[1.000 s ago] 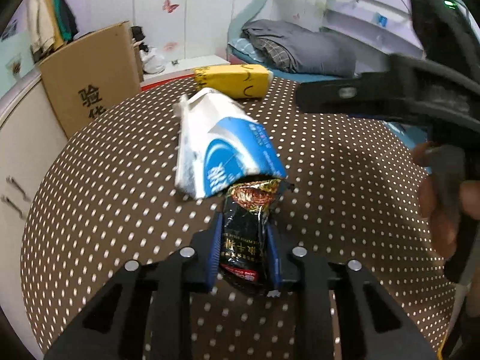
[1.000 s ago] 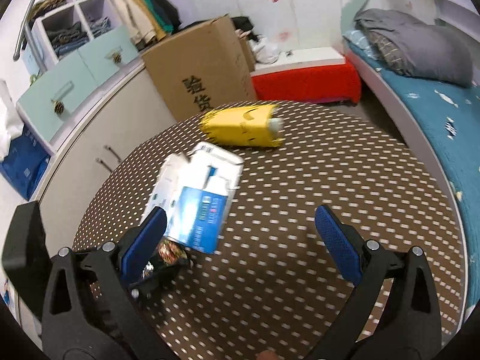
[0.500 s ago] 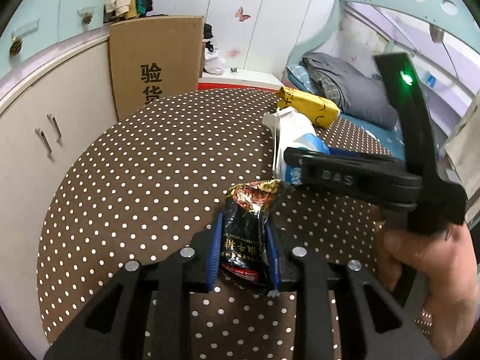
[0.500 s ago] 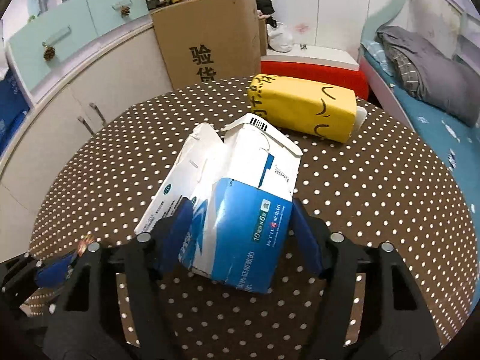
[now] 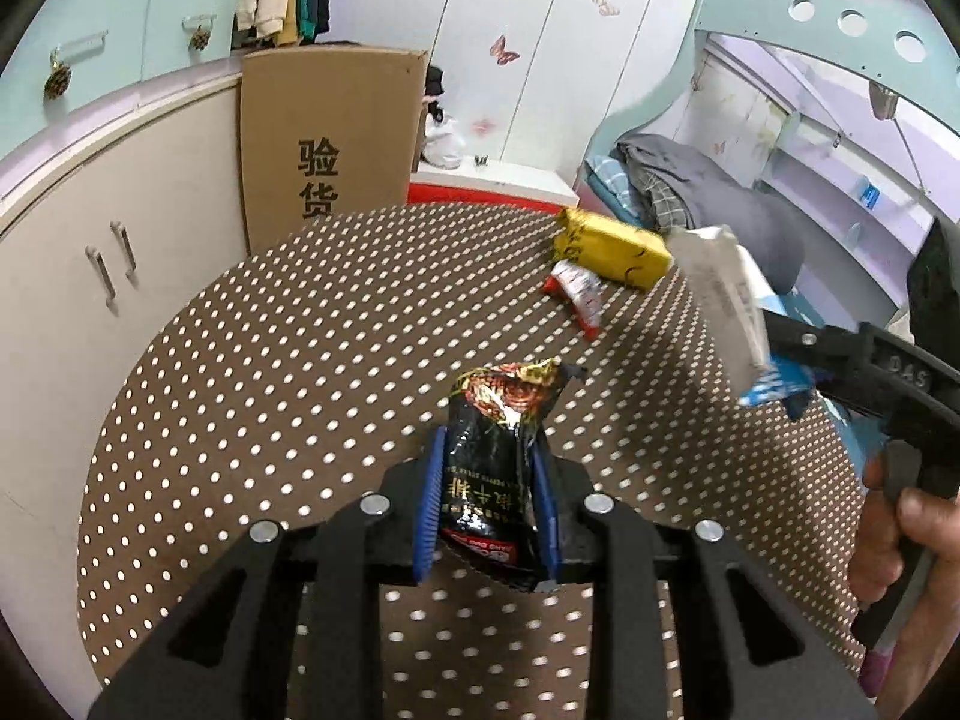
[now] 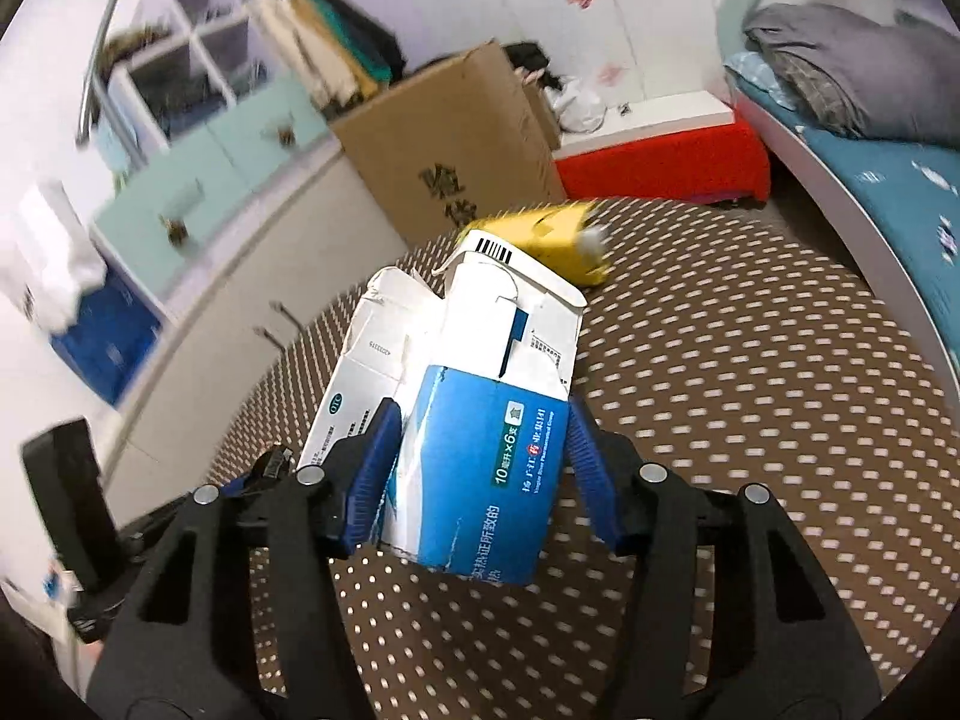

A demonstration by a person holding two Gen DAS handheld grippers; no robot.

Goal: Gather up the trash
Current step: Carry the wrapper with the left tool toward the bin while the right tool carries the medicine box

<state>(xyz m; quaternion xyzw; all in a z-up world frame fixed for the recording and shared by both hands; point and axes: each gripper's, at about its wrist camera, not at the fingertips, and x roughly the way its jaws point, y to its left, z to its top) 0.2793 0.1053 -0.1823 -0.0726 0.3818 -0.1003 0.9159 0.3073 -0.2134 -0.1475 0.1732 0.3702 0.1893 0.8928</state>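
Note:
My left gripper (image 5: pixel 487 501) is shut on a black snack wrapper (image 5: pixel 498 450) and holds it above the dotted brown round table (image 5: pixel 288 360). My right gripper (image 6: pixel 480 468) is shut on a torn white and blue medicine box (image 6: pixel 480 420), lifted off the table; the box also shows at the right of the left wrist view (image 5: pixel 729 312). A yellow packet (image 5: pixel 612 249) lies at the table's far side, with a small red and white wrapper (image 5: pixel 579 294) just in front of it. The yellow packet also shows behind the box in the right wrist view (image 6: pixel 552 234).
A tall cardboard box (image 5: pixel 327 138) stands beyond the table against white cabinets (image 5: pixel 90 276). A red-sided low bench (image 6: pixel 660 162) and a bed with grey bedding (image 6: pixel 852 78) lie on the far right. My left gripper's body shows at the lower left of the right wrist view (image 6: pixel 78 516).
My right gripper closed on the medicine box and lifted it off the table, uncovering the red and white wrapper. My left gripper rose and turned left with the black wrapper held.

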